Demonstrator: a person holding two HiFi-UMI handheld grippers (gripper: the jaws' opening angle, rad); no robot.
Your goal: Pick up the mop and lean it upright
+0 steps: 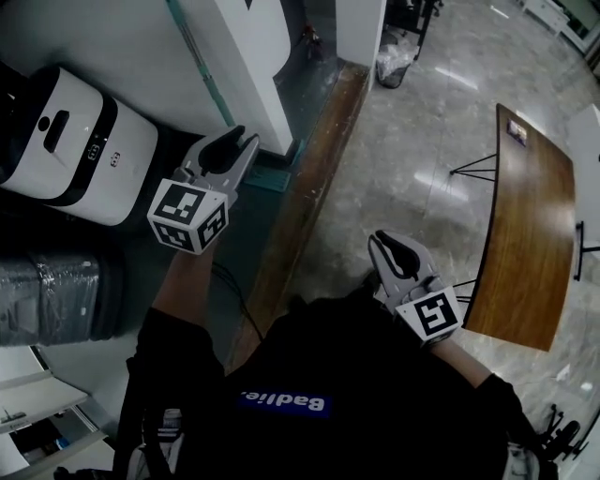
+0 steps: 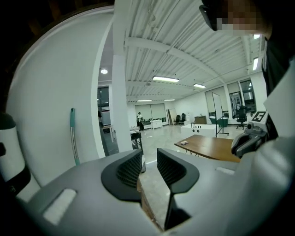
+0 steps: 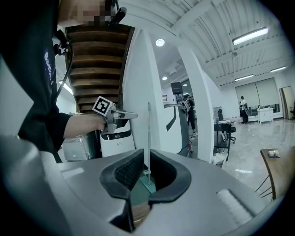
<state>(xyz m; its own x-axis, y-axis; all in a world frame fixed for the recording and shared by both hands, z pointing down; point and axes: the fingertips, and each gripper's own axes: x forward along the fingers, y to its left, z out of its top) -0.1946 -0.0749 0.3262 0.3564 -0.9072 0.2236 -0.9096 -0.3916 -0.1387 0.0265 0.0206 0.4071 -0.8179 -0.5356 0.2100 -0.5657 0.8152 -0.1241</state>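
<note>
Your left tongs (image 1: 242, 139) are hovering half open, empty, near the teal-handled metal mop (image 1: 272, 175) leaning against the white wall (image 1: 112, 28); right tongs (image 1: 387, 239) are gaping narrowly, holding nothing.

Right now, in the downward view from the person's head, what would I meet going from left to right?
White machine → left gripper → right gripper → wooden table.

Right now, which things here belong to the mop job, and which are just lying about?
Job: mop, leaning on the wall; left gripper and right gripper, both empty.
Lying about: white machine; wooden table; bin; wrapped bundle.
</note>
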